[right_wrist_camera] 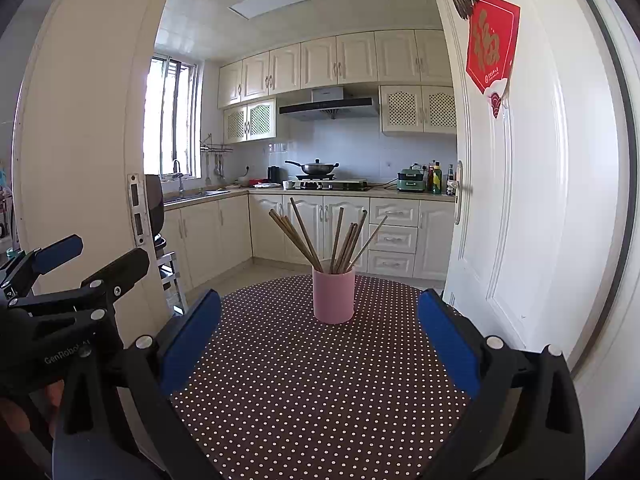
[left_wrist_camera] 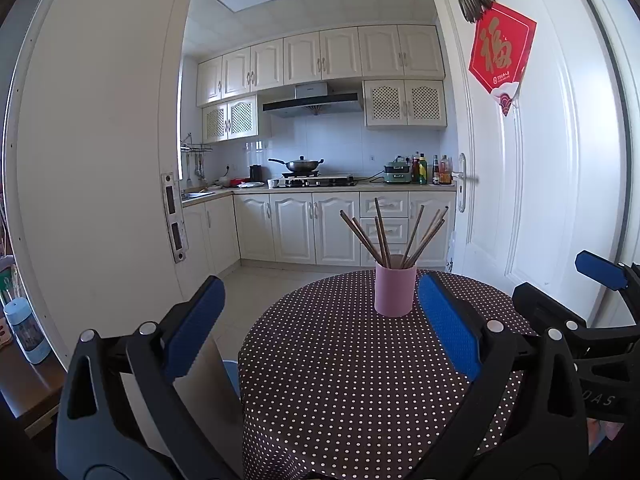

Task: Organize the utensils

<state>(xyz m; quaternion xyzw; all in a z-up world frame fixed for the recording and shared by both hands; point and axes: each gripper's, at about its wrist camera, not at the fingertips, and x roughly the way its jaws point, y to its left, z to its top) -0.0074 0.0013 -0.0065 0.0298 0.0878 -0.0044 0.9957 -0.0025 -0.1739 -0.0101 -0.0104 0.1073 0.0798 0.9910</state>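
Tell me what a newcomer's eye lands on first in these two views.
First, the pink cup standing upright at the far side of the polka-dot table, with brown chopsticks fanning out of its top. Next, the left gripper and right gripper, both open and empty, short of the cup. Then the red decoration hanging on the white door at the right.

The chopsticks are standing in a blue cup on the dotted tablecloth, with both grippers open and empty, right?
Not quite: the cup is pink, not blue, as both wrist views show. The chopsticks do stand in it on the dotted tablecloth, and the left gripper and right gripper are open and empty.
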